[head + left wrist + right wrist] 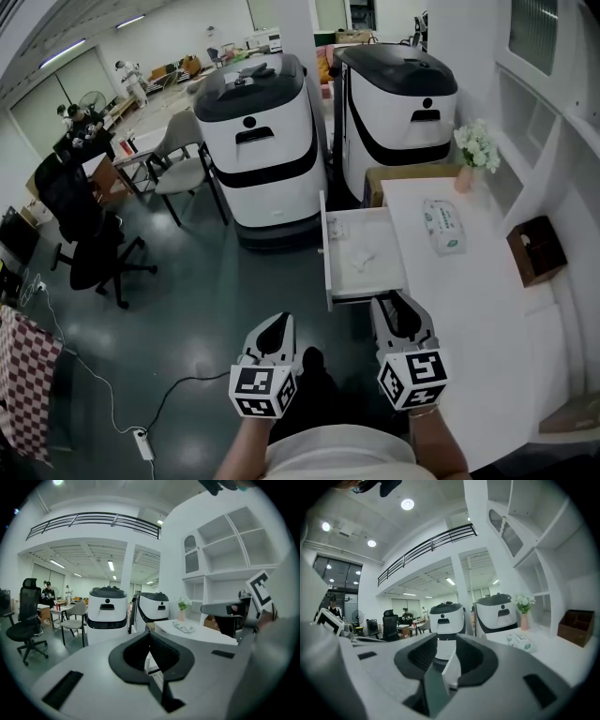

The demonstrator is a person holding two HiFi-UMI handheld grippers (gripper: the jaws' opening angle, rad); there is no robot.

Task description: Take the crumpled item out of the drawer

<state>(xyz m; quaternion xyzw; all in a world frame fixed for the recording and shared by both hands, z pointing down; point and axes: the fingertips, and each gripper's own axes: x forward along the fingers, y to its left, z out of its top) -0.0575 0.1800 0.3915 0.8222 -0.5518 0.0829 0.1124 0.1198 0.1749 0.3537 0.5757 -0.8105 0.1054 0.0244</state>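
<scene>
A white drawer (326, 255) stands pulled out from the white counter, seen from above in the head view. A pale crumpled item (361, 257) lies inside it. My right gripper (401, 316) sits at the drawer's near front corner, open. In the right gripper view (446, 660) the drawer's white front edge (453, 667) shows in the gap, and the pads stand clear of it. My left gripper (273, 332) hangs left of the drawer over the floor. A narrow empty gap shows between its jaws (150, 656).
Two white-and-black machines (262, 141) (398, 103) stand behind the drawer. The counter (469, 309) carries a tissue pack (443, 227), a flower vase (476, 150) and a brown box (536, 249). An office chair (89, 239) and a power strip (142, 442) are at left.
</scene>
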